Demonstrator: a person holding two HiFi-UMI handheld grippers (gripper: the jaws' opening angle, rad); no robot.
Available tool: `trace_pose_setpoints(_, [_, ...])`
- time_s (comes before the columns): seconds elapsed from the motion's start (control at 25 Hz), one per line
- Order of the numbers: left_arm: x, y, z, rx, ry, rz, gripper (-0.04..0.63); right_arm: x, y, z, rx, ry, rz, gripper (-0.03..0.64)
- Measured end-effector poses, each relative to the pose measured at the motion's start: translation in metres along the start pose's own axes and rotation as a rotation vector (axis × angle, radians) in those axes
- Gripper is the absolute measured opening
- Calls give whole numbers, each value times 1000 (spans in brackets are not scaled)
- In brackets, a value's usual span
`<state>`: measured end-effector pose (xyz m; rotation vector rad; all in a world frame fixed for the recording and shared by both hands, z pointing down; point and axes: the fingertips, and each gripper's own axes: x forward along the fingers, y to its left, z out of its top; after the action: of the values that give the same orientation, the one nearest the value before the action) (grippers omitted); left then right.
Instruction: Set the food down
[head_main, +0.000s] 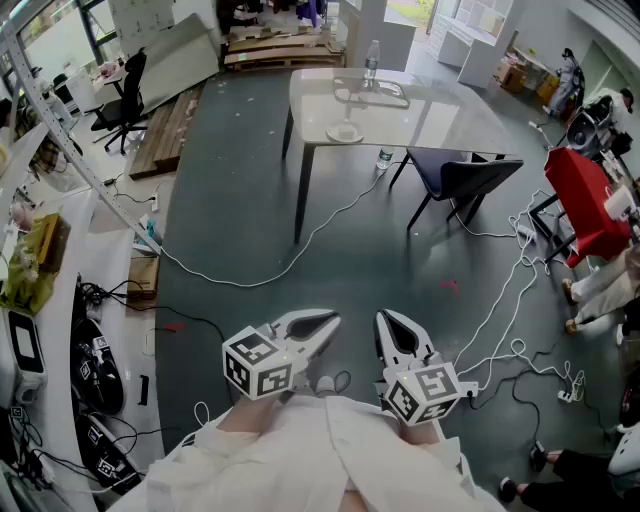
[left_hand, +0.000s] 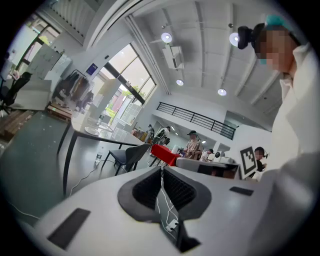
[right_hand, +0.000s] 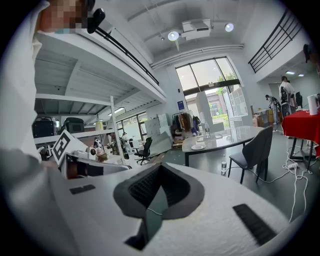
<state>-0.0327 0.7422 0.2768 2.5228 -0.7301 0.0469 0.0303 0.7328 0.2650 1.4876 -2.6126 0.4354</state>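
My left gripper (head_main: 333, 321) and right gripper (head_main: 386, 319) are held side by side close to the person's body, over the grey floor. Both are shut, with nothing between their jaws. In the left gripper view the left gripper (left_hand: 161, 173) has its ribbed pads meeting, and so does the right gripper (right_hand: 159, 173) in the right gripper view. No food shows in any view. Far ahead stands a pale table (head_main: 420, 115) with a white plate (head_main: 345, 133), a clear tray (head_main: 374, 93) and a water bottle (head_main: 371, 60) on it.
A dark chair (head_main: 462, 176) stands at the table's near right, a bottle (head_main: 384, 159) on the floor beside it. White cables (head_main: 250, 275) trail across the floor. A red table (head_main: 585, 200) and people are at the right; benches with gear (head_main: 40, 330) line the left.
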Motion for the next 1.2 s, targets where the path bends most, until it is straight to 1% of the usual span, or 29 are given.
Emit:
trace_pose_setpoints(0.12, [-2,2,0,20,9,3,27,3,2,2,-4,-1,6,3])
trace_pose_setpoints(0.48, [-2,8,4,28,10,0,28,6,-1,5,-24,10,0,3])
trace_pose_setpoints(0.56, [0,10,4,28,7,0,28,9,-2,7,-4,-9,3,3])
trace_pose_setpoints(0.64, [2,11,2,16,11,-6,26,9,-3,8,43,-26,7,3])
trace_pose_setpoints(0.76, [10,8,3,-23,-1,-35,26,9,-10,0,69,-2,10,3])
trace_pose_setpoints(0.84, [16,7,4,-27,-13,-42,27,11,-14,-6,69,21,23,3])
trace_pose_setpoints(1.0, [28,8,-1,-4,11,-24,26,19,-18,-9,68,39,61,3])
trace_pose_setpoints(1.2, [41,7,-18,-27,27,-3,26,19,-28,-10,49,42,96,3])
